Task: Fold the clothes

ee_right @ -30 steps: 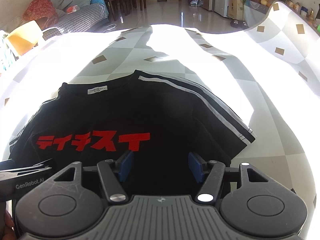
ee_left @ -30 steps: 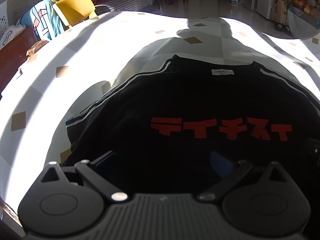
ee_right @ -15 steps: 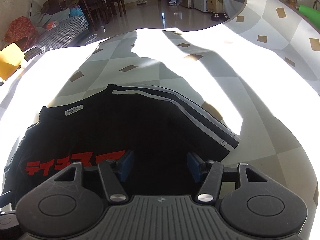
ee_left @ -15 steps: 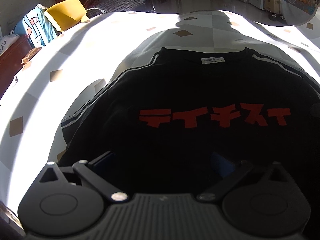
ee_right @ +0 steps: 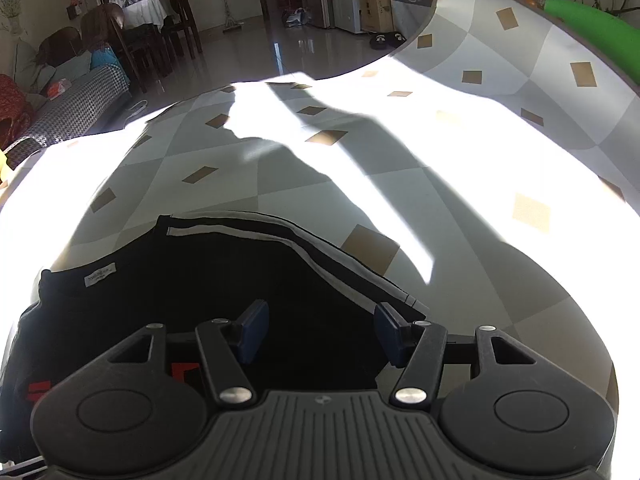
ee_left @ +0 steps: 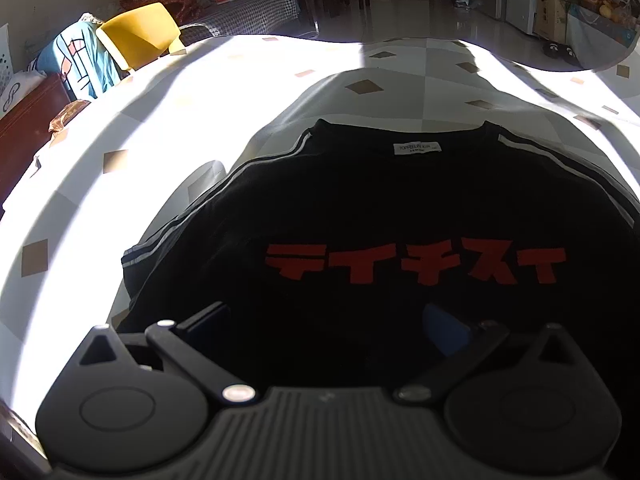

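1. One yellow chair (ee_left: 140, 32) stands beyond the tabletop's (ee_left: 160, 128) far left edge.
2. One black T-shirt (ee_left: 380, 208) lies flat on the tabletop, with red lettering (ee_left: 416, 264) and one neck label (ee_left: 417, 148).
3. Left tongs (ee_left: 328, 324) spread, empty, over the T-shirt's hem.
4. Right tongs (ee_right: 320, 332) spread, empty, over its striped right sleeve (ee_right: 320, 252).

- Your left gripper (ee_left: 326, 326) is showing a matte black ribbed housing, two round black discs, silver pivot screws and dark blue finger pads (ee_left: 444, 330).
- Your right gripper (ee_right: 320, 330) is wearing the same black body, silver screws and blue pads (ee_right: 254, 330).
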### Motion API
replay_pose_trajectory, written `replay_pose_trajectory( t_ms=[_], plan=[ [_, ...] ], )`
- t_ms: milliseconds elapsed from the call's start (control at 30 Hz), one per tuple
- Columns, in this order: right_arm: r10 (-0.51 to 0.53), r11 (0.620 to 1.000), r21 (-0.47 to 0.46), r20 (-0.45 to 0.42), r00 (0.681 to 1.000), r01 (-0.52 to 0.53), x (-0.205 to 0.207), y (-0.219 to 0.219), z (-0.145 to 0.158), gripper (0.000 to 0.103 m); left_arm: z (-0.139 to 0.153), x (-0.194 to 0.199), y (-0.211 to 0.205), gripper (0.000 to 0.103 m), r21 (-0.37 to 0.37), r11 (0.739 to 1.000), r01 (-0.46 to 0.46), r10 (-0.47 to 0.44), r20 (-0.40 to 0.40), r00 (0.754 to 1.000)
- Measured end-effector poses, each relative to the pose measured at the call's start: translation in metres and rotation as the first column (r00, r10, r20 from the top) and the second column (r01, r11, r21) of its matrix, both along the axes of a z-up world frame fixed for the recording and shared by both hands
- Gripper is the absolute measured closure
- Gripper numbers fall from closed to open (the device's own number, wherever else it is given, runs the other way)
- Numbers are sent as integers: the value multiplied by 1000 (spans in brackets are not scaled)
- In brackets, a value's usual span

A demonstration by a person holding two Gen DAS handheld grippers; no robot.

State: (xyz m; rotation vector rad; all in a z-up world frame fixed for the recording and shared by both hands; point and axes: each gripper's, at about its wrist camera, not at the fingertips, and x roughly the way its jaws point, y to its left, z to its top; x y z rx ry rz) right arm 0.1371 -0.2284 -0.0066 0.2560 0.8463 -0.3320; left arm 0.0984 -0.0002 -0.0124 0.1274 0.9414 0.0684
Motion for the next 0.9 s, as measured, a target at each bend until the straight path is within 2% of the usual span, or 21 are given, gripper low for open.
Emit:
replay_pose_trajectory(
  t_ms=[133,233,267,300,400,467,600,700,900],
  plan=[
    [-26,999,28,-22,999,27,5,-10,-11,47,-4,2,-6,0,1,1000,2,-2,-17,1000],
    [-3,1000,-7,-16,1000,3,9,-8,-17,52,-7,2,-13,0,5,1000,17,-16,-24,1000],
    [1,1000,-22,-8,1000,-1,9,-7,-19,57,-9,2,-16,0,9,1000,23,-22,-28,999],
    [3,999,-44,-7,1000,-4,10,-5,-20,68,-10,2,-18,0,12,1000,27,-27,-31,999],
    [4,995,-98,-6,1000,-4,14,-5,-24,91,-12,1,-22,0,17,999,35,-35,-35,999],
    [4,994,-114,0,1000,-4,16,-6,-25,96,-13,1,-24,0,21,999,37,-36,-36,999],
    [2,992,-123,14,1000,0,20,-6,-25,101,-13,1,-23,0,16,999,35,-35,-38,999],
    [-24,987,-161,50,998,32,21,-8,-20,101,-13,0,-22,0,0,1000,30,-30,-45,999],
    [-41,984,-162,196,980,74,26,-16,9,101,-13,0,-19,0,-15,1000,25,-26,-57,998]
  ],
)
